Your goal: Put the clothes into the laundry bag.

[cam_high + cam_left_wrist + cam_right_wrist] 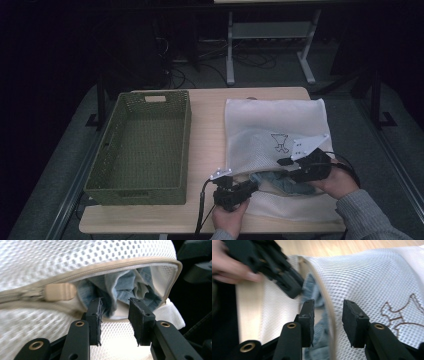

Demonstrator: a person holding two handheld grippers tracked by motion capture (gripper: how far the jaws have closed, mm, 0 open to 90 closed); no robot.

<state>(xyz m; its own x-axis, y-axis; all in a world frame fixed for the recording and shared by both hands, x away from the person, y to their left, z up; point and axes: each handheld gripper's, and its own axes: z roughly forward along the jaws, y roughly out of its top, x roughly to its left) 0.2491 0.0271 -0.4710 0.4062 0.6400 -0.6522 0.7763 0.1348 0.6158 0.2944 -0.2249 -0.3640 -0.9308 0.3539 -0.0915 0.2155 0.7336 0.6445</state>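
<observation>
Our left tongs (114, 315) stand apart with a clear gap, their pads at the mouth of the white mesh laundry bag (62, 262), with crumpled blue denim cloth (125, 287) showing between and just past them; nothing is pinched. The beige zipper pull (60, 291) sits at centre left of that view, on the bag's beige zipper edge. Our right tongs (328, 315) are also parted, straddling the beige rim of the bag's opening without closing on it, and the left tongs appear at the upper left of that view, beside a hand.

In the high view, both tongs meet at the lower centre of the frame, the left tongs (252, 186) and right tongs (282, 167) at the bag's lower left corner, where the blue cloth (280, 182) pokes out. The bag (280, 122) lies flat on the right half of the light wooden tabletop (207, 130). An olive-green perforated rectangular basket (145, 145) stands on the left half, well apart from the bag.
</observation>
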